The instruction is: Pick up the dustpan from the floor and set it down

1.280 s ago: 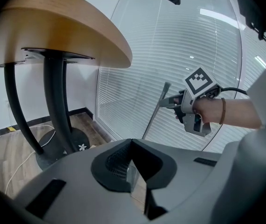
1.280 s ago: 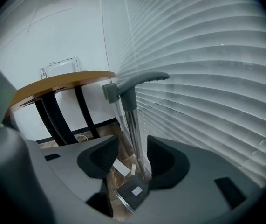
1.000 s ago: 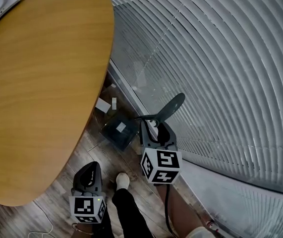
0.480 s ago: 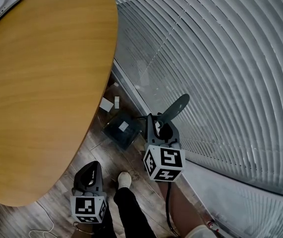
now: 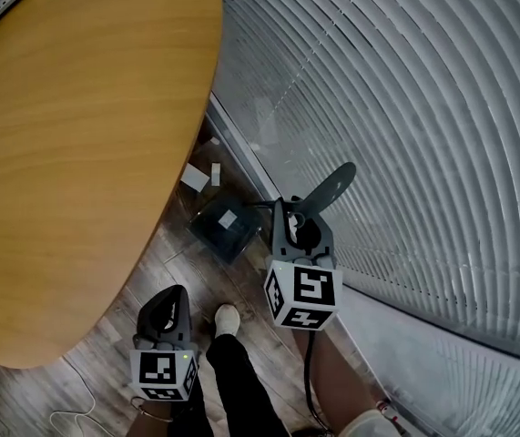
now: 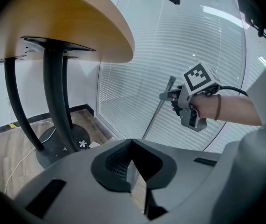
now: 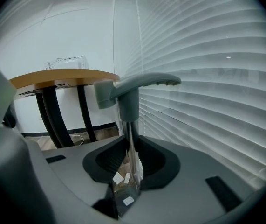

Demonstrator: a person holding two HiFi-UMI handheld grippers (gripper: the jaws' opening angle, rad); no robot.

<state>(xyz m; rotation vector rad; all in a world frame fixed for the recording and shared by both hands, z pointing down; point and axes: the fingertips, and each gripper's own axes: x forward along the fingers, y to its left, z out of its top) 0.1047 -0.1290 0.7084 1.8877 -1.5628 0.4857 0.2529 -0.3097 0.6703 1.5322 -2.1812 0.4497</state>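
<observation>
Downtilted right gripper (image 5: 290, 218) closing on handle (image 5: 330, 188)

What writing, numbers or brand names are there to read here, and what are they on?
None can be read.
Left cube, right cube: black-and-white square patterns, not letters.
Floor scraps and the scrap in the dustpan: blank, or too small to tell.
</observation>
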